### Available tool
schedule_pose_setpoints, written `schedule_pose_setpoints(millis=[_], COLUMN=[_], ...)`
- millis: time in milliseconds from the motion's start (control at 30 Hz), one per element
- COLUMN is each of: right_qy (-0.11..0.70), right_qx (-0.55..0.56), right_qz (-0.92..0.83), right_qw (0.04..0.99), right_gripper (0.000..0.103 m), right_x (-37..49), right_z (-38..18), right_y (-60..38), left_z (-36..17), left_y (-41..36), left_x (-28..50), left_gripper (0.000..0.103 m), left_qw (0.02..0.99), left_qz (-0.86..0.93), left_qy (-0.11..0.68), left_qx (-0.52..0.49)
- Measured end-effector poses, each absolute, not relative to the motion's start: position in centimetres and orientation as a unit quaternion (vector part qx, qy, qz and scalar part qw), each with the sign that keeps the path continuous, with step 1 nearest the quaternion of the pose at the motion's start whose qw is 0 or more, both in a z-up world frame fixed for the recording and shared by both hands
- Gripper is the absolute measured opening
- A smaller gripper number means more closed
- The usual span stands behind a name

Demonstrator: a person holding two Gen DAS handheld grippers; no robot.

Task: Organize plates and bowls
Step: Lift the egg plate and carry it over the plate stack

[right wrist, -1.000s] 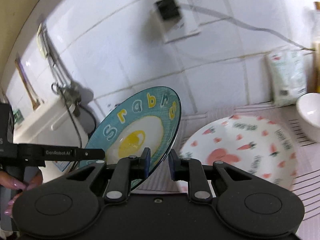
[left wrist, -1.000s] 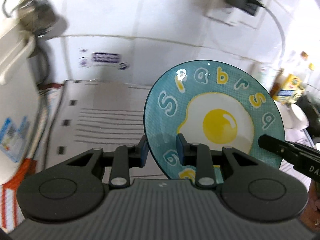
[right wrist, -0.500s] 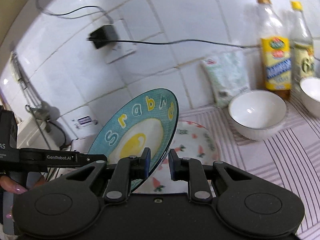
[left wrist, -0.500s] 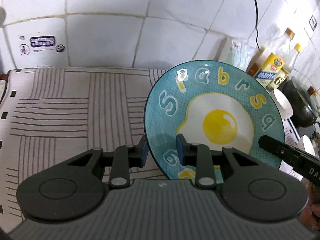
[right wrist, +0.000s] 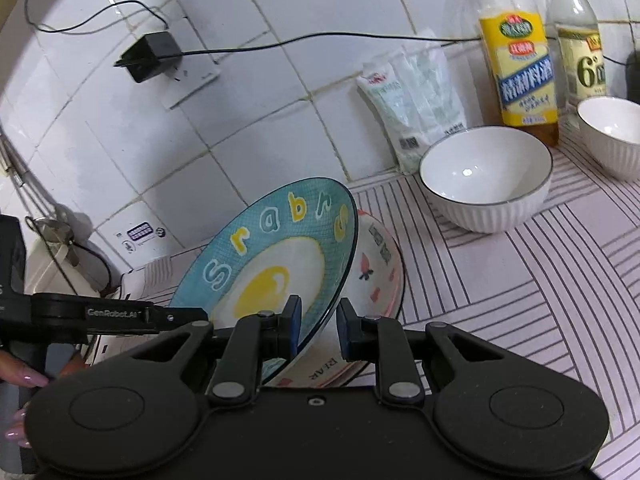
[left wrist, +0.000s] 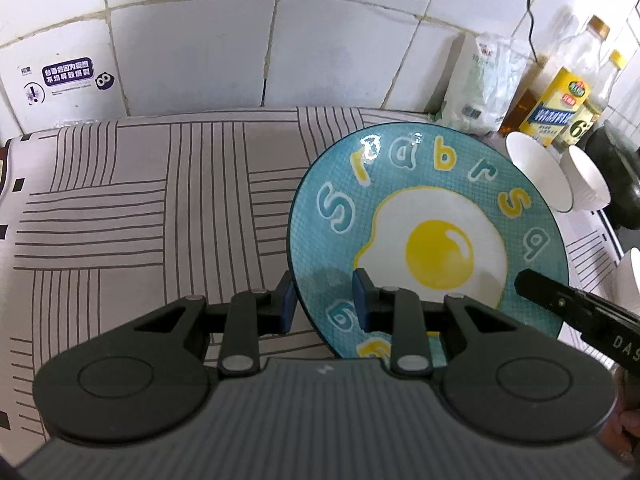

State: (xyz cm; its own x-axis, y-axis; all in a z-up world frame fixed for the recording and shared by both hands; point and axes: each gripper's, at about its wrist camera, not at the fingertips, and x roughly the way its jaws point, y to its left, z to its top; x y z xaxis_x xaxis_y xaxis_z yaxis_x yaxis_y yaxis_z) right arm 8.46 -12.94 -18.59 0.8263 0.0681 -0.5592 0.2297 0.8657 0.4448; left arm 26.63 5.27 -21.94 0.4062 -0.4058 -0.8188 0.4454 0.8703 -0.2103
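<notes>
A teal plate with a fried-egg print [left wrist: 432,240] is held tilted above the striped counter mat, each gripper on one of its edges. My left gripper [left wrist: 323,303] is shut on its near-left rim. My right gripper [right wrist: 318,330] is shut on its opposite rim, where the plate [right wrist: 280,256] stands edge-on. Right behind and under it lies a white plate with pink carrot prints [right wrist: 380,268]. White bowls [right wrist: 486,178] [right wrist: 612,134] stand on the mat to the right; they also show in the left wrist view [left wrist: 538,174].
Two oil bottles [right wrist: 520,52] and a white packet [right wrist: 416,108] stand against the tiled wall. A plug and cable [right wrist: 150,56] hang on the wall. A dark pan [left wrist: 620,184] sits at the far right. The striped mat [left wrist: 160,200] spreads to the left.
Both grippers carried the teal plate to the right along the counter, from near the tap to over the carrot plate. The bottles and bowls came into view.
</notes>
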Motion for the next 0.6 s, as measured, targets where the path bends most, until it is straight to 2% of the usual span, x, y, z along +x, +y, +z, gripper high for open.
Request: schedule_pose_setpoints(millis=[367,467,600], right_qy=[0.308,0.323,0.349], right_qx=[0.261,0.217,0.171], right_qz=[-0.046,-0.055,-0.066], right_qw=[0.914,0.92,0.919], right_gripper=[0.023,0.023,0.028], right_x=[9.1,9.7,10.7], right_z=[-20.0,-19.5,-18.7], right_y=[-13.2,-12.4,-11.5], left_z=[-22.5,-22.4,-22.3], left_y=[4.8,4.8,4.7], left_x=[26.6,26.9,27.3], left_gripper=[0.027,0.027,0.027], left_qw=[0.845,0.841,0.838], left_qz=[-0.238,-0.228,-0.22], left_qy=[0.478,0.49,0.5], left_qx=[0.037,0.02,0.013])
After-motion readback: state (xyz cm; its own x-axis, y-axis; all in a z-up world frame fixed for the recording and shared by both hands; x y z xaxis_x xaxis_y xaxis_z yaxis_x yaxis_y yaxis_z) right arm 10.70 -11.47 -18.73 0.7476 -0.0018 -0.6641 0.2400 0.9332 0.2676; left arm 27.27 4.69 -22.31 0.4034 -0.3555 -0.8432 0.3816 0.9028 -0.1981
